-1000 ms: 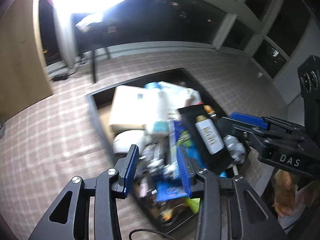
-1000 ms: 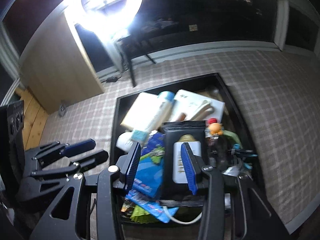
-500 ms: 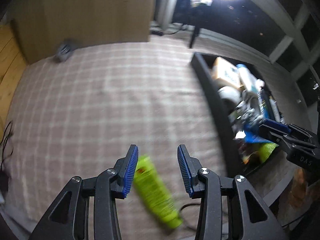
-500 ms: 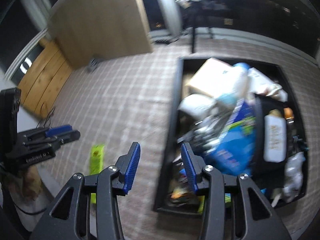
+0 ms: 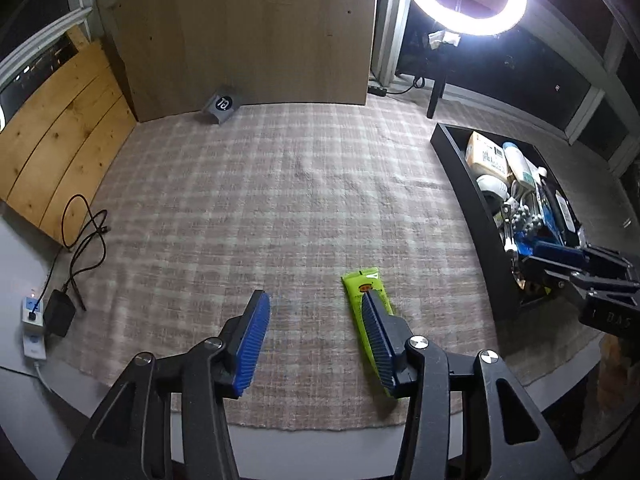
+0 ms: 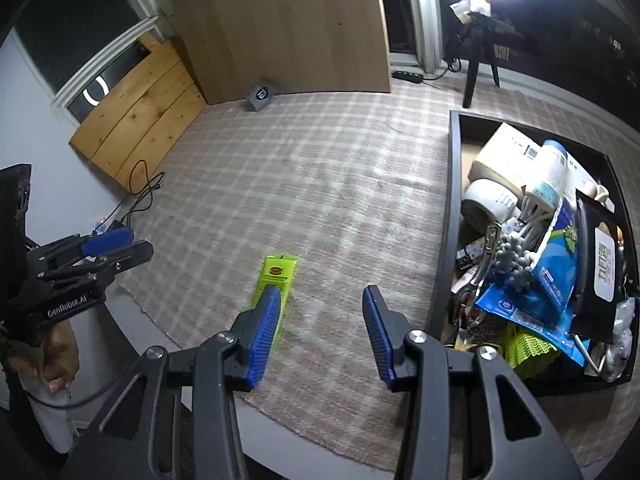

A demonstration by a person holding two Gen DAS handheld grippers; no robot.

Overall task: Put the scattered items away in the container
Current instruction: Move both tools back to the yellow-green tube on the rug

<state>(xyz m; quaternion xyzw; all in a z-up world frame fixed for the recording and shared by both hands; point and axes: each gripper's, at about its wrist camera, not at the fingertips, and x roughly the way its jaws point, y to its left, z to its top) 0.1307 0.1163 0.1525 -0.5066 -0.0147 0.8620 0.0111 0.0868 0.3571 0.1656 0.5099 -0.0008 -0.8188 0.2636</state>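
We see a woven plaid cloth (image 5: 280,208) over the table, rough and matt, with a frayed near edge. The green tube (image 6: 277,280) on it looks like glossy plastic. On the right, the black container (image 6: 449,216) has smooth, slightly shiny walls, plastic or lacquered wood, we cannot tell which. Inside it we note a matt cardboard box (image 6: 504,152), a glossy blue plastic pouch (image 6: 556,264) and a glossy black packet (image 6: 600,264). Both grippers, left (image 5: 316,340) and right (image 6: 320,340), are matt black plastic with ribbed blue rubbery pads (image 5: 254,344) and shiny metal screws. Far left we see raw knotty wood planks (image 5: 60,140); the far panel (image 5: 248,28) is smooth wood laminate.
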